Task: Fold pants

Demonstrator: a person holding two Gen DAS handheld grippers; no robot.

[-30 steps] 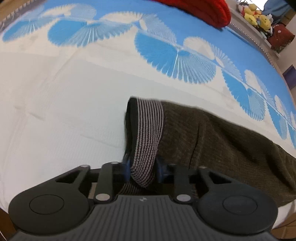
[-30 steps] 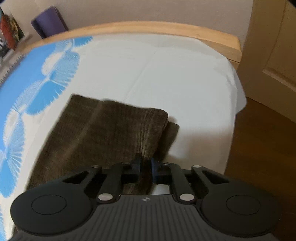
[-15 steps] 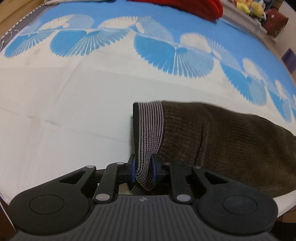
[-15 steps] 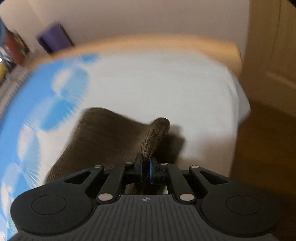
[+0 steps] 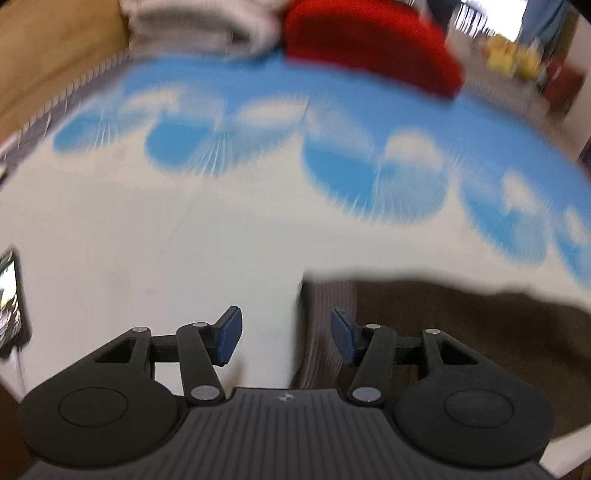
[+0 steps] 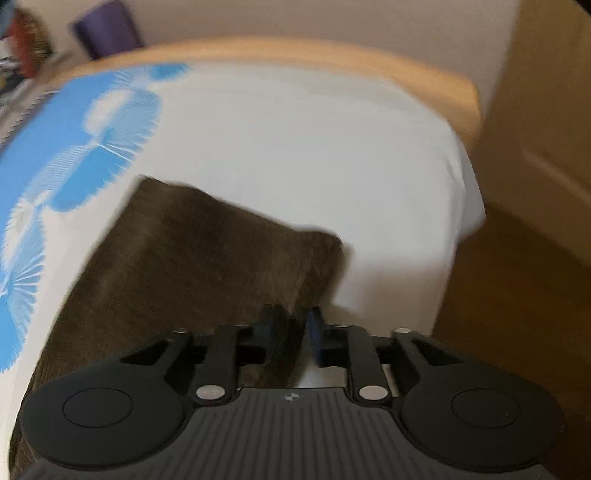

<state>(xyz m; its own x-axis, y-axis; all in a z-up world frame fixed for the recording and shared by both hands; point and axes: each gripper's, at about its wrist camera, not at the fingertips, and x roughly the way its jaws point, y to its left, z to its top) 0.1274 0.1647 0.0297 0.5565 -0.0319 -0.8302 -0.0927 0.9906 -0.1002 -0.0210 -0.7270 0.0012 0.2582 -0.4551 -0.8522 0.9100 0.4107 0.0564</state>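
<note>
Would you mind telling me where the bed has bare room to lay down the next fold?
Bare sheet lies left of the pants, up to the blue pattern. More white runs beyond the pants' end toward the footboard. Crowded: the head end, under the red item and grey pile.

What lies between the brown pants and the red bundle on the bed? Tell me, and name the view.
Only bare bedspread, white and then blue fan print, lies between the pants and the red bundle. The left wrist view shows it.
</note>
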